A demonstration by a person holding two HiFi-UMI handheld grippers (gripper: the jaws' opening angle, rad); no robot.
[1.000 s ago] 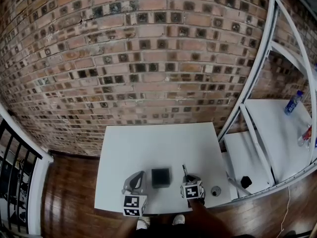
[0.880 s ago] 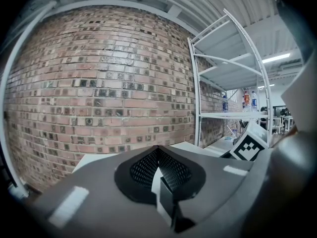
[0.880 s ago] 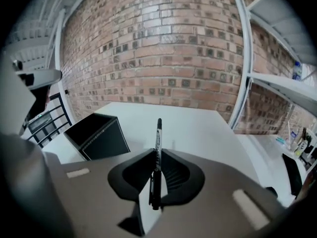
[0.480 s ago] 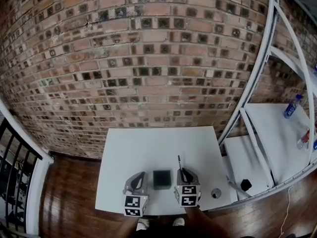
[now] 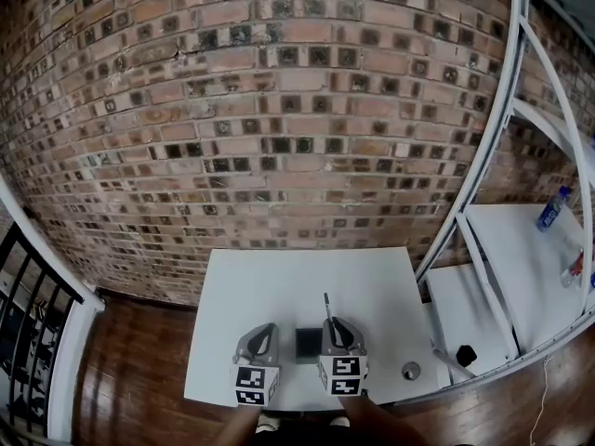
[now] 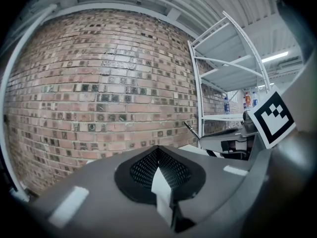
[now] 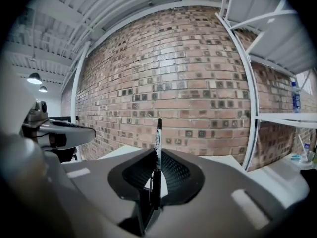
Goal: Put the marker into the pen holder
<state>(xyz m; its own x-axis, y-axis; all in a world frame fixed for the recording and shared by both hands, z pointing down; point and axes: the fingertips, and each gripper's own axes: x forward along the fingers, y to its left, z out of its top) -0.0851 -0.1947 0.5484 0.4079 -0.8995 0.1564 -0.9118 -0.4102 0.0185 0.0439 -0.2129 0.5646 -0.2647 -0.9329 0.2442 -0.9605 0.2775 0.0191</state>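
Marker (image 7: 157,152) stands clamped in right tool (image 7: 154,185), beside pen holder (image 5: 307,345).

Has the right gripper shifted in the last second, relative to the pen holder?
Yes. The right gripper, shut on the marker, has moved left toward the pen holder and now sits close beside its right edge.

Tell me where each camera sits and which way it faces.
Head view: on the person's head, looking steeply down at the white table, with the left gripper and right gripper below.
Left gripper view: on the left gripper, facing the brick wall along shut, empty jaws.
Right gripper view: likewise, jaws clamping the marker.
Shared: wall, marker.
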